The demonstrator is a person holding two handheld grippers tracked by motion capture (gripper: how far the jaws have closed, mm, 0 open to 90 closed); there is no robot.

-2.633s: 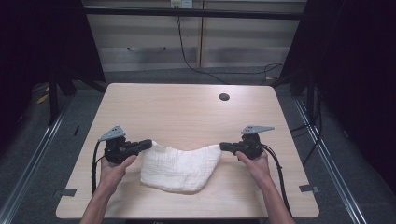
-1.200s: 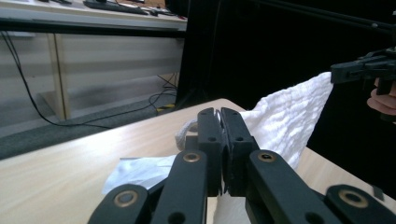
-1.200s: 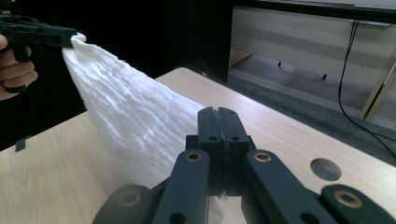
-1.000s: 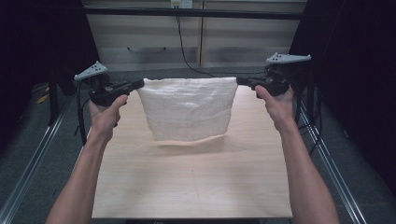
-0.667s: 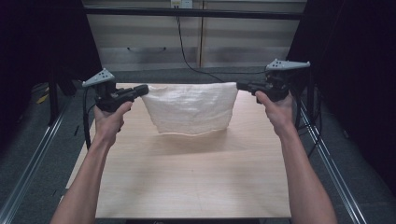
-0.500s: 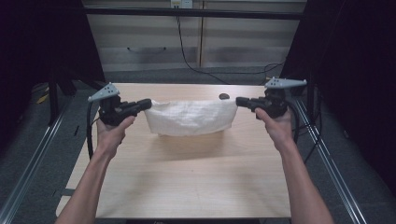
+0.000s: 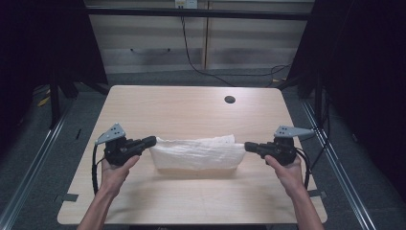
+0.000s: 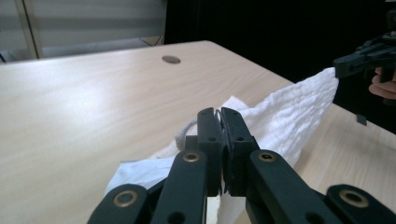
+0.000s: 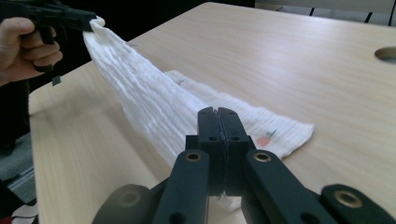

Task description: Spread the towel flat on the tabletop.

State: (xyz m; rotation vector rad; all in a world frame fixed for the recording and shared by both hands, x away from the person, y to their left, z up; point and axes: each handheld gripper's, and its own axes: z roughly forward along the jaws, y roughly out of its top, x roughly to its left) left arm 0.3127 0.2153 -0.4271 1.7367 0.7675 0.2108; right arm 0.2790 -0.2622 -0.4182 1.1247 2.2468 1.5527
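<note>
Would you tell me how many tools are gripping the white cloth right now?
2: the left tool clamps the white cloth at its left end, the right tool at its right end.

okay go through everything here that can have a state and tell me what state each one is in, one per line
Left gripper: shut on a corner of the towel.
Right gripper: shut on the opposite corner of the towel.
White towel: stretched between the two grippers, upper edge lifted, lower part lying folded on the table.

White cloth (image 7: 196, 153) looks crinkled and matt; the table (image 7: 182, 110) is smooth pale wood.
</note>
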